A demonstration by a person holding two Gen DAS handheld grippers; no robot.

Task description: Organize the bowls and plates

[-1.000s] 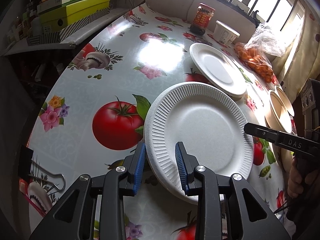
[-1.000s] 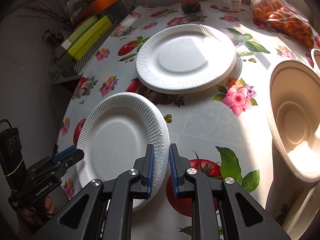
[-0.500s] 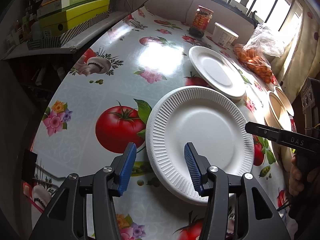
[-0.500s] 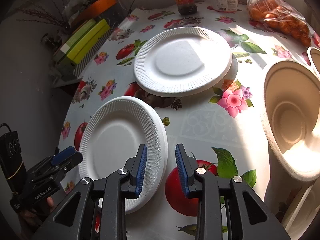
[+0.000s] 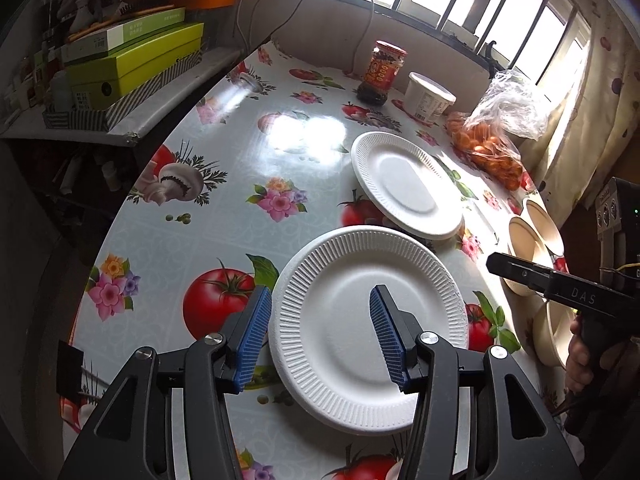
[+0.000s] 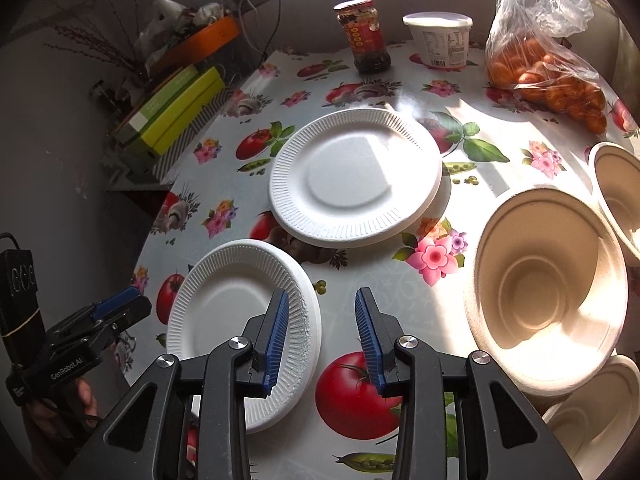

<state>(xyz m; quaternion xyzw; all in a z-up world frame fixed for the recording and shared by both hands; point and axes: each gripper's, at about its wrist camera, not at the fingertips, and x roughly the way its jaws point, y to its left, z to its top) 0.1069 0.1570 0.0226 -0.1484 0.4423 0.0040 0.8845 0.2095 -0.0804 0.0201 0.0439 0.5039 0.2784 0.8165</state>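
the left gripper [image 5: 320,334] has its blue pads parted, jaws released and gripping nothing. the near plate [image 5: 352,320] lies flat on the table [image 5: 240,240] under it, its left rim showing in the gap between the pads, clear of both. the right gripper [image 6: 322,334] is likewise let go, its jaws apart with only tablecloth and the plate's right rim seen between them; the left pad [image 6: 274,340] of this gripper sits over the plate's ribbed edge without pressing it. so the near plate [image 6: 240,320] lies between the two tools, free of both. beyond it, close to its far edge, rests the far plate [image 6: 352,176], seemingly a small stack. to the right stand the paper bowls [image 6: 548,280]. further back are a jar [image 6: 364,36], a white tub [image 6: 438,38] and a bag of oranges [image 6: 548,68].
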